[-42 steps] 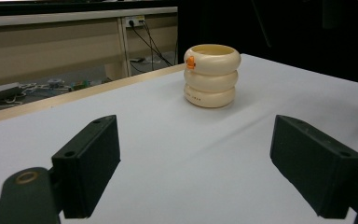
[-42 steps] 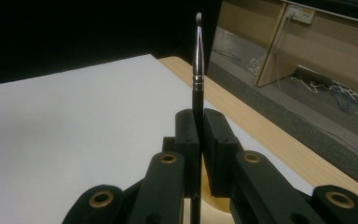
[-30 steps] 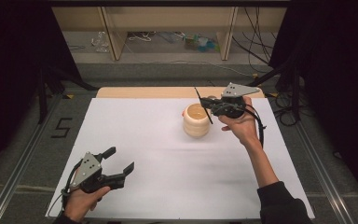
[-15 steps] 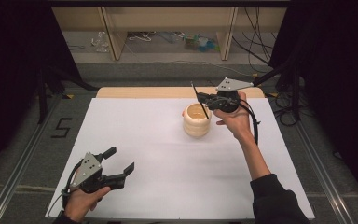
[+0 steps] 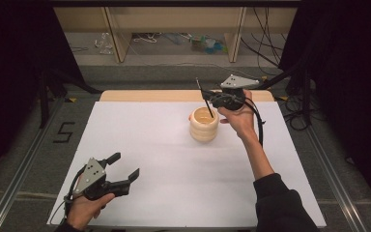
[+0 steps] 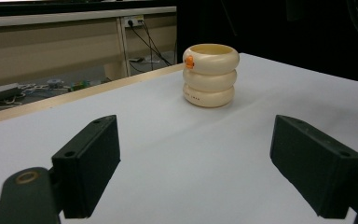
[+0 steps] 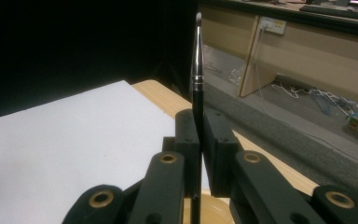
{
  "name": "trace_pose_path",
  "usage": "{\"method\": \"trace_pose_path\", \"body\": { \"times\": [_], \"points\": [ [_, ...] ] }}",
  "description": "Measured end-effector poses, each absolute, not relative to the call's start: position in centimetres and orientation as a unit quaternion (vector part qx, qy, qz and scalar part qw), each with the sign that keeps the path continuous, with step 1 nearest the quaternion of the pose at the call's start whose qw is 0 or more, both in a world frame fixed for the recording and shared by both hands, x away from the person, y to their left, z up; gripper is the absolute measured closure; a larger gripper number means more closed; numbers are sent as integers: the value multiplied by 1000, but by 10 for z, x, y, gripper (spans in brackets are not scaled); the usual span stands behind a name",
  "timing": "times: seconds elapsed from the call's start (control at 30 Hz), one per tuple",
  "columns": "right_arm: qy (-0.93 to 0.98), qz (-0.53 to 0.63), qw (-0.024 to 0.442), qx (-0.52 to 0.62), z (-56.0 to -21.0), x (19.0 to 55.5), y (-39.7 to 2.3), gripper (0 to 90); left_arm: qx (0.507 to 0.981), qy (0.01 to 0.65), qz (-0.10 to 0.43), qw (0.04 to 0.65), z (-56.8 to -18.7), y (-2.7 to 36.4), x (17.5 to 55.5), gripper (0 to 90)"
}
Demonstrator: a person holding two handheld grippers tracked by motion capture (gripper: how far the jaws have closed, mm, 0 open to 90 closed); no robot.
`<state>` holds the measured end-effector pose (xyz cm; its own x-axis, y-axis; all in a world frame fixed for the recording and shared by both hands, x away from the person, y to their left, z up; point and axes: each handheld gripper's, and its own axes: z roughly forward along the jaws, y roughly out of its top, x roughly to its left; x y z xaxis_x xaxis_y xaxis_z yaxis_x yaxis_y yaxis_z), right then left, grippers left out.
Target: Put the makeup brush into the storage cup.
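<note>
one hand (image 5: pixel 239 118) raised — right gripper (image 5: pixel 211 99) clamping brush (image 5: pixel 204 99) above cup (image 5: pixel 204 124)

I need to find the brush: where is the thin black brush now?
In the high view the thin black brush is right of centre, clamped in the right tongs, its lower end inside the cream ringed holder.

One table (image 5: pixel 164 145), white top. One cream holder (image 5: pixel 204 129), built as three stacked rings; one orange spot on its top ring. One thin black brush (image 5: pixel 205 102). Two grippers: left gripper (image 5: pixel 123 168), right gripper (image 5: pixel 212 98), each with two fingers (image 6: pixel 88 158). Two hands in view, one per gripper. One floor mark, a "5" (image 5: pixel 64 131), off the table's left edge.
</note>
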<state>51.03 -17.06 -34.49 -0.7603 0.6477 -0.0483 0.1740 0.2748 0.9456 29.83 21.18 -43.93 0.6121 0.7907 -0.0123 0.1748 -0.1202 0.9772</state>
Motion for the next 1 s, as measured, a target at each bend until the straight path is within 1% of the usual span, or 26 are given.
{"method": "trace_pose_path", "body": {
  "times": [0.13,0.2,0.27,0.5,1.0],
  "points": [
    [765,541,221,273,-345,514,-169,856,697,346,272,566,-439,212,298,158],
    [764,540,221,275,-346,516,-168,856,696,352,258,571,-440,210,297,158],
    [762,541,224,277,-348,518,-167,856,696,351,257,572,-440,210,297,158],
    [764,536,222,281,-353,524,-162,857,699,348,269,564,-439,212,298,158],
    [768,530,221,284,-359,529,-153,856,697,346,271,566,-439,211,298,158]
  ]
}}
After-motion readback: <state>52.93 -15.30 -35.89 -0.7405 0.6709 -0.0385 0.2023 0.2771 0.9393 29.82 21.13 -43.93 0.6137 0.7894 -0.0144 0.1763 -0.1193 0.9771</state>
